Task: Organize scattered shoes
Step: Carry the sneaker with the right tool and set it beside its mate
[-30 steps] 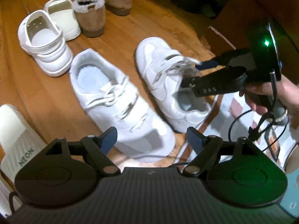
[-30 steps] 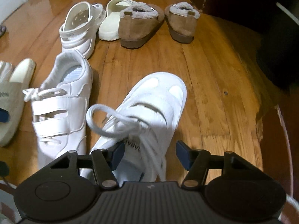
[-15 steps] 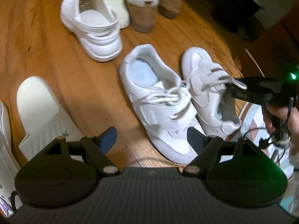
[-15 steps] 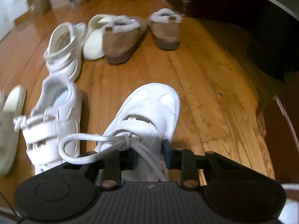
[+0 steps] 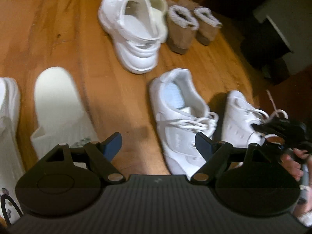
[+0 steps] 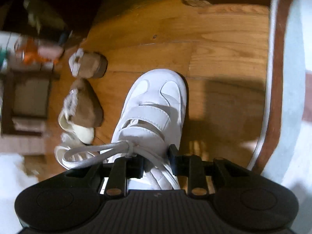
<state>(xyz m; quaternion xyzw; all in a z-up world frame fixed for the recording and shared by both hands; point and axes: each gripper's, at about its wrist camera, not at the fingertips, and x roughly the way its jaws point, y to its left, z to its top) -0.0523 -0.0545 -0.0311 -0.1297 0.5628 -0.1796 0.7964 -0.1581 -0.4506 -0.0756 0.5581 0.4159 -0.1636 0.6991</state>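
While the left claw [image 5: 157,143] stands wide open with nothing between its blue pads, in the left wrist view it hangs over bare wooden floor [image 5: 58,29]. At its 1 o'clock lies the laced white sneaker [image 5: 181,117], smooth leather-like with a padded collar. Its partner, the strapped white sneaker [image 5: 239,120], is at 3 o'clock, where the right claw [image 5: 261,126] meets its laces. A glossy white clog [image 5: 136,37] lies at 12 o'clock, two tan suede slippers [image 5: 192,26] with fluffy lining at 1 o'clock, and a soft white slide [image 5: 58,107] at 10 o'clock. I judge that the open left claw could knock the laced sneaker if it swings right without care.

Seen from the right wrist view, the right claw [image 6: 156,161] is narrowed on the tongue and laces of the strapped white sneaker [image 6: 154,113], which points to 12 o'clock over the floor. A round cord lace loop [image 6: 93,154] hangs out to 9 o'clock. The grip seems to hold soft, thin material only, so the shoe may tilt, swing or slip free when carried. The loose loop could catch on the slippers at 10 o'clock. A rug edge [image 6: 273,97] curves at 3 o'clock; setting the shoe half on it would leave it uneven.
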